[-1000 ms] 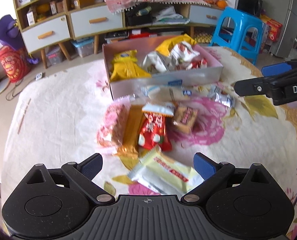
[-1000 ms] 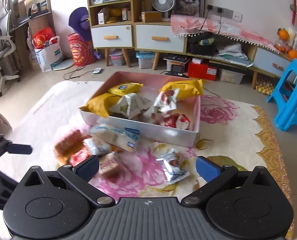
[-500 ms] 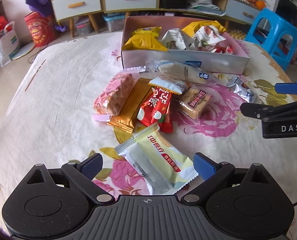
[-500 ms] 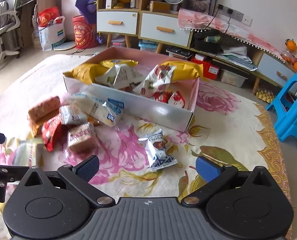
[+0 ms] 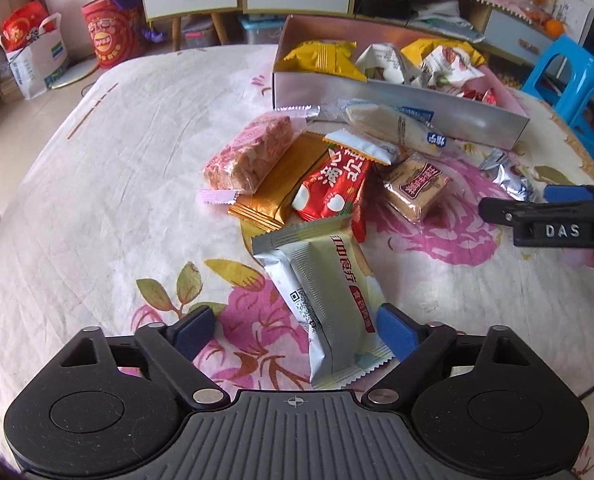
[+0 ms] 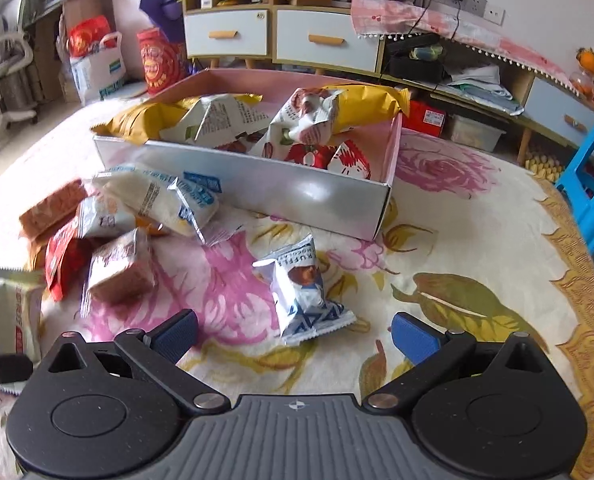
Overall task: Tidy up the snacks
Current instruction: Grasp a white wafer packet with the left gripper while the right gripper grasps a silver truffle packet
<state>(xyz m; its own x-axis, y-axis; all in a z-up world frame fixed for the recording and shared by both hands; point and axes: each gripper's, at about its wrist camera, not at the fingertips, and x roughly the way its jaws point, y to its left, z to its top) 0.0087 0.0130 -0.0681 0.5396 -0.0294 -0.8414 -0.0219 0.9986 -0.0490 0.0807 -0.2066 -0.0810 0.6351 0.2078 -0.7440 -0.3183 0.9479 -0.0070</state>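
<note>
A pale green and white snack packet (image 5: 325, 296) lies on the flowered cloth between the fingers of my left gripper (image 5: 295, 332). Its jaws are closing; the right pad is at the packet's edge and the left pad stands apart from it. My right gripper (image 6: 293, 336) is open, low over a silver and blue packet (image 6: 305, 296) that lies just ahead of its fingers. A pink-lined box (image 5: 397, 96) (image 6: 297, 196) behind holds yellow and white bags. In front of it lie a pink packet (image 5: 249, 156), a gold one (image 5: 281, 184), a red one (image 5: 333, 188) and a brown biscuit packet (image 5: 415, 186).
A long white packet (image 5: 393, 124) leans at the box's front wall. A finger (image 5: 509, 212) of the right gripper reaches in from the right of the left wrist view. A blue stool (image 6: 593, 184) and low drawers (image 6: 289, 40) stand beyond the table.
Both grippers have sunk toward the cloth. The left one rolled and narrowed its jaws around the pale packet. The right one came closer to the silver and blue packet.
</note>
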